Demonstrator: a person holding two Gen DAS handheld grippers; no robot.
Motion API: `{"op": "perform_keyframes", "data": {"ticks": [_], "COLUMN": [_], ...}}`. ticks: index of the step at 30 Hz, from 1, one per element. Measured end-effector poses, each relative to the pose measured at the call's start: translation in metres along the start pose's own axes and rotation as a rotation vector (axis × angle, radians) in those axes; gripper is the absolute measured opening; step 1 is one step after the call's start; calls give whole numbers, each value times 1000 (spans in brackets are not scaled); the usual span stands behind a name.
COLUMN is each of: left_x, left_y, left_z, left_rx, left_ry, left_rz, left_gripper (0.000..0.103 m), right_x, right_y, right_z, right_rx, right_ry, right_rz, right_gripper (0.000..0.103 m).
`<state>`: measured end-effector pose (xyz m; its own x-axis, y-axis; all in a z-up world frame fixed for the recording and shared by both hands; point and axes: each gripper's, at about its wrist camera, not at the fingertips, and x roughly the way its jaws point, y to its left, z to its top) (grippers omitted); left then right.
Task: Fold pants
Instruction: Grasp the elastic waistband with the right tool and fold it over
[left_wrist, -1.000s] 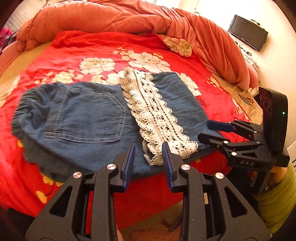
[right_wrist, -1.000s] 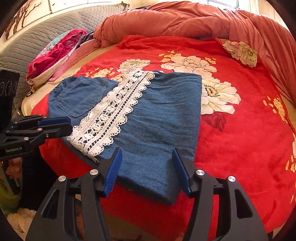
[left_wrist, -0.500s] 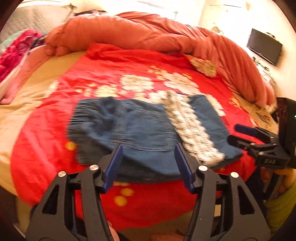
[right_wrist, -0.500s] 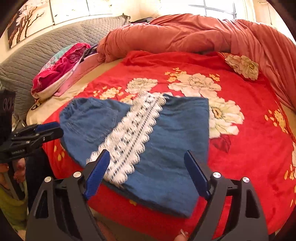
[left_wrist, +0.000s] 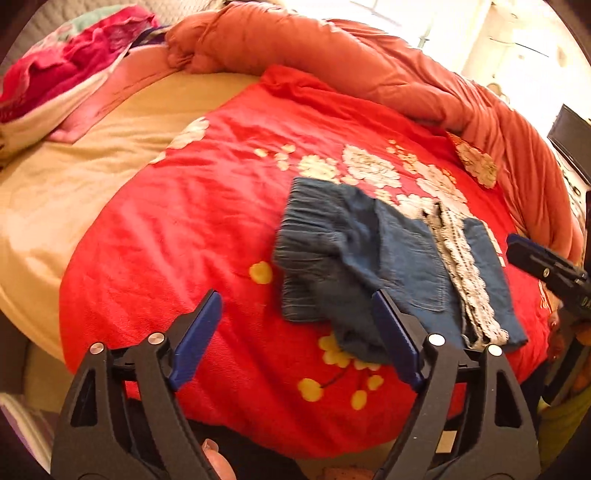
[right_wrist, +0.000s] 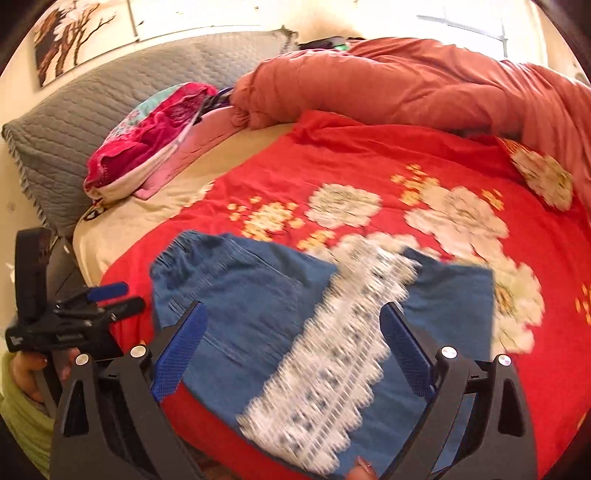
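Left wrist view is filled by a bed (left_wrist: 48, 206) spread with a red floral blanket (left_wrist: 207, 206), an orange duvet (left_wrist: 369, 66) bunched along its far side. Folded denim pants (left_wrist: 369, 258) with a white lace strip (left_wrist: 461, 266) are laid flat on the blanket near the bed's front edge. The left gripper (left_wrist: 295, 332) and the right gripper (right_wrist: 291, 350) are seen spread wide, jaws opening, with nothing pinched by either.
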<state>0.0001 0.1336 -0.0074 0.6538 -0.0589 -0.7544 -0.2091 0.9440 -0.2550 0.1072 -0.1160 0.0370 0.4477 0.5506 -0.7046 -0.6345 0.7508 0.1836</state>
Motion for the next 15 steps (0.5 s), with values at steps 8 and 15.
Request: {"op": "perform_keyframes", "data": {"ticks": [8, 15], "left_x": [12, 24], "left_y": [2, 1], "left_z": [-2, -3], "left_rx": [-21, -29], "left_ry": [30, 50], "left_rz": [-17, -38], "left_gripper": [77, 77], "right_x": [44, 88], "right_y": [33, 61], "right_z": [38, 58], "right_rx": [-124, -208], "right_ry": [60, 156], "right_rz": [46, 125], "right_gripper": [97, 97]}}
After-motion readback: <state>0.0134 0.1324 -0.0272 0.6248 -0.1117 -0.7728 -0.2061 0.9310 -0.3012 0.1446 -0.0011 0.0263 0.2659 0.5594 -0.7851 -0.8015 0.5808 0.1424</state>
